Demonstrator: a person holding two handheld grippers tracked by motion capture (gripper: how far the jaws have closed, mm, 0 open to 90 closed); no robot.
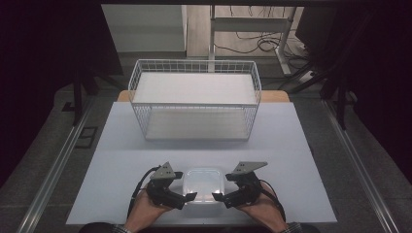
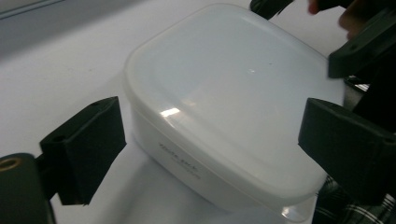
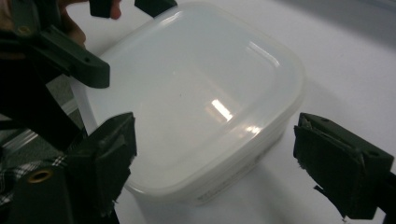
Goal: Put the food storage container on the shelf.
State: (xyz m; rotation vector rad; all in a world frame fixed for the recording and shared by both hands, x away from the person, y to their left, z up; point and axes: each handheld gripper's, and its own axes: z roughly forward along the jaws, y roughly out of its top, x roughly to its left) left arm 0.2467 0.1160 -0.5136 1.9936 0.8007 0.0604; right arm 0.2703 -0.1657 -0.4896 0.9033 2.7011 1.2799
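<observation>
Both hands hold grippers at the table's near edge. Left gripper [image 1: 190, 196] and right gripper [image 1: 217, 196] flank a lidded white plastic box [image 1: 204, 184] on the table [image 1: 121, 160]. Each gripper's jaws are spread around a box corner, pressing nothing. Wire basket [image 1: 194, 99] stands well beyond.

Container's [image 2: 224, 107] near corner cut off below, side lettering blurred, forearms cropped at the high view's bottom edge

Plastic container [image 1: 204, 185] w/ translucent lid looking smooth, glossy, catching glare. Fingers [image 2: 84, 149] showing matt black. Wire basket [image 1: 194, 99] at 12 o'clock looking white-coated metal; worktop [image 1: 116, 160] matt.
</observation>
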